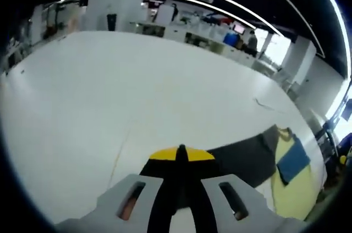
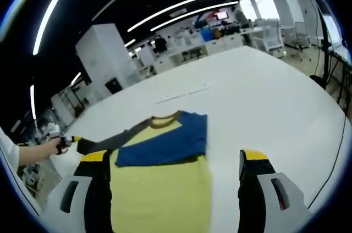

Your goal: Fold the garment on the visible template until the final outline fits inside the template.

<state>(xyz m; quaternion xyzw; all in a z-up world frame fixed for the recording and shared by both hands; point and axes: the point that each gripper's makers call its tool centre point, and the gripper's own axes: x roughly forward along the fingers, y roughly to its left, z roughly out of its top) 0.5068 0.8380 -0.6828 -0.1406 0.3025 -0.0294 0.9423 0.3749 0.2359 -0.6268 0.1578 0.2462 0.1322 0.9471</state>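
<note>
The garment [image 2: 165, 189] is a yellow shirt with a blue panel [image 2: 165, 142] folded across its chest, lying flat on the white table [image 2: 264, 95]. Its dark grey sleeve [image 2: 107, 142] is stretched out to the side. My left gripper [image 1: 181, 155] is shut on the end of the grey sleeve [image 1: 242, 159], which runs to the shirt body [image 1: 294, 189] at the lower right. The right gripper view also shows a hand holding the left gripper [image 2: 67, 143] at the sleeve tip. My right gripper [image 2: 173, 159] hovers open over the shirt, one jaw on each side of it.
A thin pale strip [image 2: 184, 93] lies on the table beyond the collar. A faint line [image 1: 118, 156] runs across the table left of my jaws. Desks, chairs and people stand at the far table edge [image 1: 220, 40]. A person's sleeve [image 2: 8, 156] shows at left.
</note>
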